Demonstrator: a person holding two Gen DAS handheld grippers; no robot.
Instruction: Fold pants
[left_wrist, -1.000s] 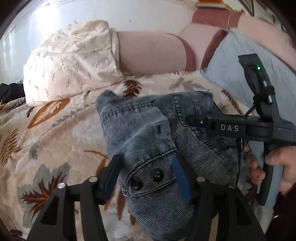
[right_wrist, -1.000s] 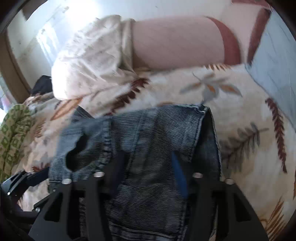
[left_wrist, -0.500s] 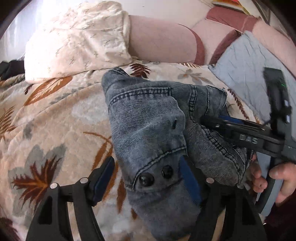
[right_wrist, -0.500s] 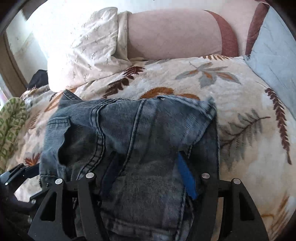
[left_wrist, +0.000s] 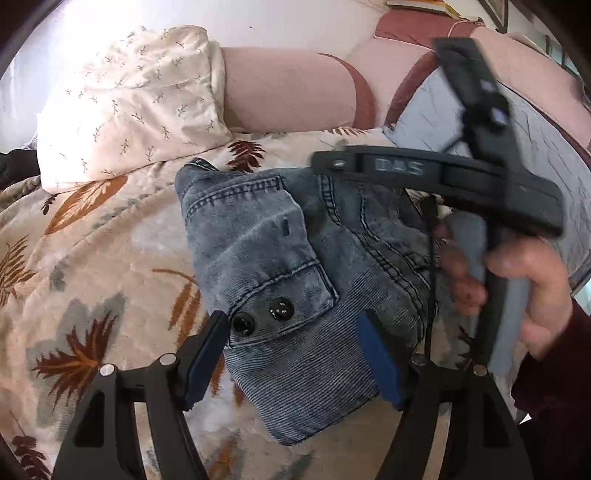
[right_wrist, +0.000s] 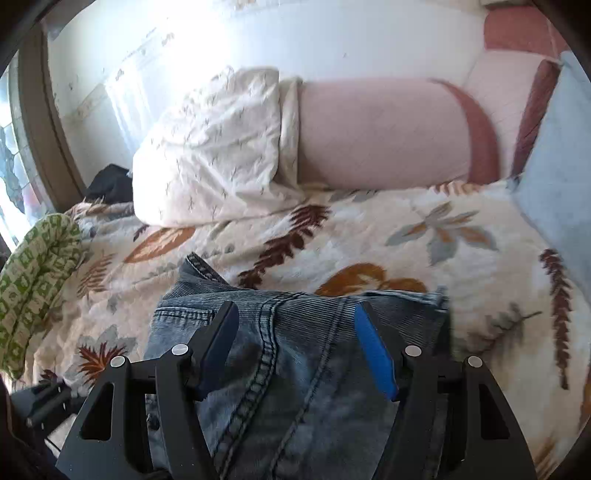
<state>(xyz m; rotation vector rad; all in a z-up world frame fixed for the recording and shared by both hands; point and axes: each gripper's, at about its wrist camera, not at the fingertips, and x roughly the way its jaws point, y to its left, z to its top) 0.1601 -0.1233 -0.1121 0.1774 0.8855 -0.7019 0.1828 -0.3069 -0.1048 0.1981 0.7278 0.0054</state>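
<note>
Released: my right gripper (left_wrist: 325, 162) has lifted off the pants (left_wrist: 295, 280) | both grippers' fingers wide, holding nothing | left gripper (left_wrist: 295, 350) hovers over button flap | pants folded mid-bedspread (right_wrist: 369, 229), fold seems complete.

Strong daylight enters from the upper left of both views, blowing out the wall (right_wrist: 229, 40) above the white pillow (right_wrist: 218, 147) to near pure white. The pillow's top edge (left_wrist: 122, 85) glares too. Fisheye distortion bends everything near the black circular border. The right gripper (left_wrist: 436, 170), seen from the left wrist, is smeared by motion blur, its lettering soft. The pants (left_wrist: 280, 258) beneath the pillow stay sharp, evenly lit, with faint shadows.
</note>
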